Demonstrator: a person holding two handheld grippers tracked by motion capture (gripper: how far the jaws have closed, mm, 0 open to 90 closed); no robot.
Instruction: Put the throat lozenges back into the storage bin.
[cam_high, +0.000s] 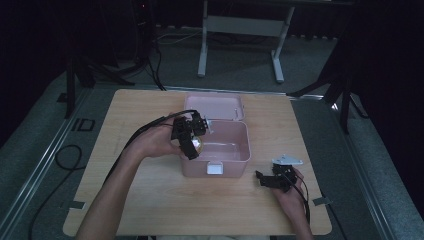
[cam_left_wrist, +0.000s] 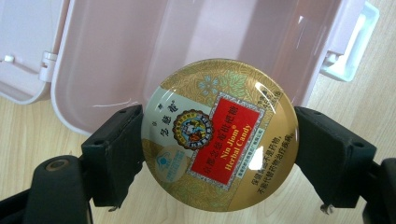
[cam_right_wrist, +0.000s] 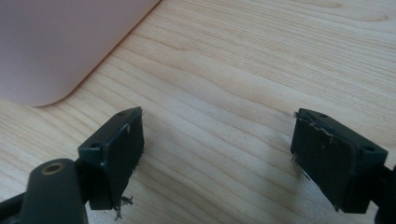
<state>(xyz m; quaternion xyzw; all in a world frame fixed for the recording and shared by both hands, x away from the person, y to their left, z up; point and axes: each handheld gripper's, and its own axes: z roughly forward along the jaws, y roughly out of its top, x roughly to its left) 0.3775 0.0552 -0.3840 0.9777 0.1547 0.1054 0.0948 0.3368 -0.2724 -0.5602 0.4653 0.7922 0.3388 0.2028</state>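
A round gold candy tin (cam_left_wrist: 219, 135) with a red label reading "Nin Jiom Herbal Candy" sits clamped between the two black jaws of my left gripper (cam_left_wrist: 219, 154). In the high view that left gripper (cam_high: 191, 136) hovers over the left rim of an open pink box (cam_high: 235, 150), the tin (cam_high: 199, 145) just inside the edge. The box's inside (cam_left_wrist: 196, 42) looks bare behind the tin. My right gripper (cam_high: 272, 179) rests low over the table to the right of the box, jaws spread wide with nothing between them (cam_right_wrist: 217, 158).
The box's pink lid (cam_high: 214, 106) lies folded back on the far side, with a white latch (cam_high: 215, 168) on the front wall. A corner of the box (cam_right_wrist: 56, 51) lies ahead-left of the right gripper. Light wooden table (cam_high: 150, 200) has free room around the box.
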